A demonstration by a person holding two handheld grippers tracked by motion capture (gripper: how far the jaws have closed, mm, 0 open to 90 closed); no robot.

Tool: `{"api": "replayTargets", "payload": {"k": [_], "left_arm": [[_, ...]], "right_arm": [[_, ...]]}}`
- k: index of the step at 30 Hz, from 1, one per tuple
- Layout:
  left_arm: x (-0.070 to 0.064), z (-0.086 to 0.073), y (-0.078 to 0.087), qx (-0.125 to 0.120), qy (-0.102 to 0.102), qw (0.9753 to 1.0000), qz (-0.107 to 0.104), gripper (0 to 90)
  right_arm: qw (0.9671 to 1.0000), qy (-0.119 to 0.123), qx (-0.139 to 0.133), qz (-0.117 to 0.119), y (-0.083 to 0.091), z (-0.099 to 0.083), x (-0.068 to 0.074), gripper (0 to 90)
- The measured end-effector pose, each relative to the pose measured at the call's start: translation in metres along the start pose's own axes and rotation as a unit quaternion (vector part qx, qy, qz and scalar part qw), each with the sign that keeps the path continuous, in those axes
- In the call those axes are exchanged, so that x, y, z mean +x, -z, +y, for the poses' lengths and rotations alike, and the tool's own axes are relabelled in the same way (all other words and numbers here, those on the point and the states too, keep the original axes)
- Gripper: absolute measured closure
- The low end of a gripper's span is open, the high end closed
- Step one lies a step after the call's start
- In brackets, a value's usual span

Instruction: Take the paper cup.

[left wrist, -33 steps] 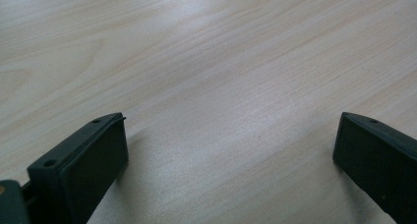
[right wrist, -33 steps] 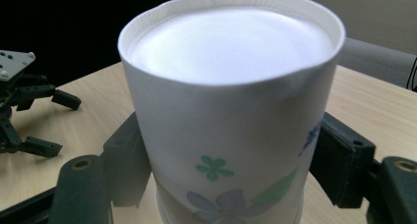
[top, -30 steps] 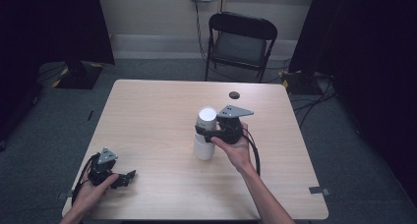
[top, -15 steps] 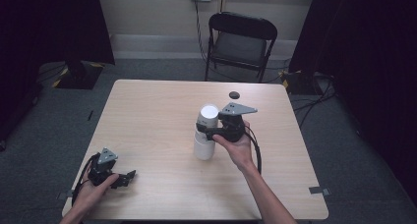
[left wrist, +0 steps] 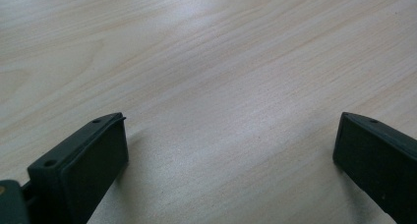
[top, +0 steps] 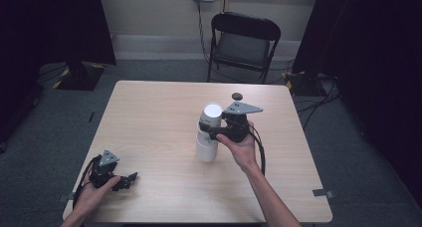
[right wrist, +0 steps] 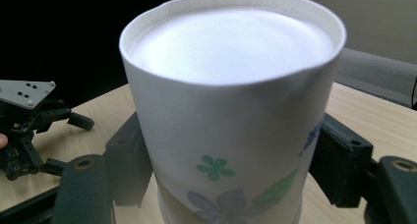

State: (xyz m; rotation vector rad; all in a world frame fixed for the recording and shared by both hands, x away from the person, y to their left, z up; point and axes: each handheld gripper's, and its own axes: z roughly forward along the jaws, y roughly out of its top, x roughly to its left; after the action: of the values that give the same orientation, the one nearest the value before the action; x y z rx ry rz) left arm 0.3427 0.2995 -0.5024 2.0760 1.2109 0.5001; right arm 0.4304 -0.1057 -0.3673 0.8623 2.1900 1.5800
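A white paper cup (top: 212,116) with a flower print, turned bottom up, is held above the middle of the table. My right gripper (top: 211,130) is shut on the paper cup (right wrist: 231,101), one jaw pressing each side. Directly under it a second upturned white cup (top: 206,150) stands on the table, its top still inside the lifted one; its rim (right wrist: 179,207) peeks out below. My left gripper (top: 127,181) rests open at the table's near left corner, with bare wood between the jaws of the left gripper (left wrist: 231,150).
A small black round object (top: 237,96) lies on the wooden table (top: 149,117) just behind my right gripper. A black folding chair (top: 244,38) stands beyond the far edge. Dark curtains hang on both sides, and cables run on the floor at right.
My right gripper has raised the upper cup a little off the lower cup. The left gripper has stayed put.
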Motion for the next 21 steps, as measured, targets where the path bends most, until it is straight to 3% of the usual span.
{"api": "replayTargets", "payload": {"k": [21], "left_arm": [[0.000, 0.000, 0.000, 0.000, 0.001, 1.0000, 0.000, 0.0]], "right_arm": [[0.9996, -0.007, -0.025, 0.011, 0.012, 0.012, 0.001, 28.0]]}}
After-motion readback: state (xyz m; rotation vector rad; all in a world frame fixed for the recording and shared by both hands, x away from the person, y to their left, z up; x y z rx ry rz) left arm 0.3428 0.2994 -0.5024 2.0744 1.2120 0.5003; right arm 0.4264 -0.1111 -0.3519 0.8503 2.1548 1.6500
